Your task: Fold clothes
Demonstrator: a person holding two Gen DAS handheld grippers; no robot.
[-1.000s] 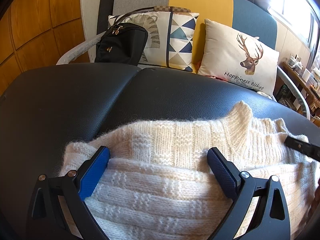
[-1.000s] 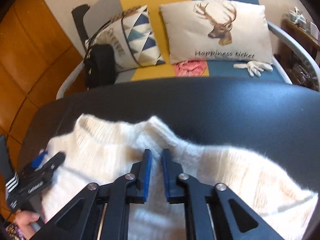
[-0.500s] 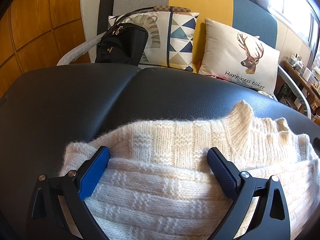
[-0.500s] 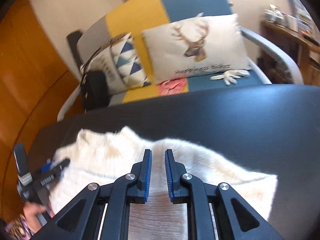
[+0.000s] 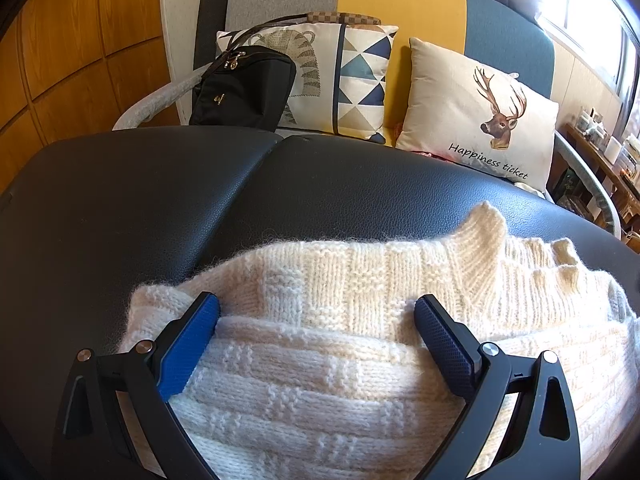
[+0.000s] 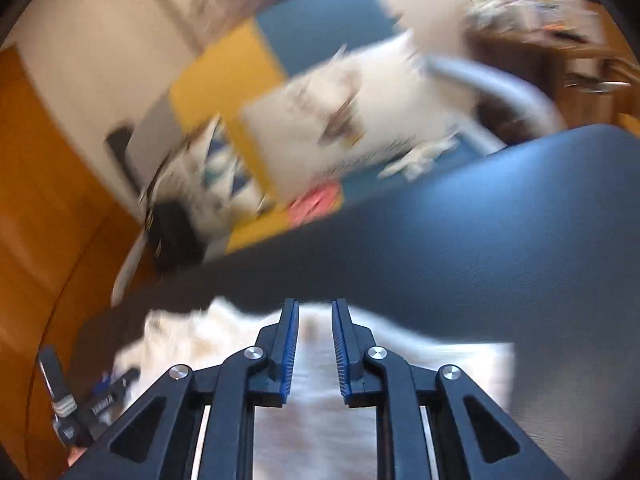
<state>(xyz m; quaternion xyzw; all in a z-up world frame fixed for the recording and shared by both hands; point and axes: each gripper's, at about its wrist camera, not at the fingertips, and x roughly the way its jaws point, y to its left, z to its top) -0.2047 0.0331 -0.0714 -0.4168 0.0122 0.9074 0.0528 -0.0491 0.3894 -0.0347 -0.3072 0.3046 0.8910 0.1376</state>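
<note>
A cream knitted sweater [image 5: 340, 380] lies partly folded on the black padded surface [image 5: 360, 192], its collar poking up at the right. My left gripper [image 5: 316, 304] stands open and wide over a folded edge, its blue pads [image 5: 188, 344] resting on the knit without pinching it. In the blurred right wrist view my right gripper [image 6: 315, 308] hovers above the sweater [image 6: 452, 368]. Its jaws are opening, a narrow gap shows and nothing is between them. The left gripper [image 6: 100, 396] shows at the lower left of that view.
Behind the surface stands a grey, yellow and blue sofa [image 5: 400, 4] with a black bag [image 5: 244, 88], a triangle-pattern cushion [image 5: 352, 80] and a deer cushion [image 5: 480, 112]. A pink cloth [image 6: 316, 204] and a white glove [image 6: 420, 156] lie on its seat. A cluttered shelf [image 5: 600, 148] is at right.
My right gripper let go of the sweater, parted its jaws a little, pulled back and rolled, leaving the left wrist view. The left gripper and sweater stayed put.
</note>
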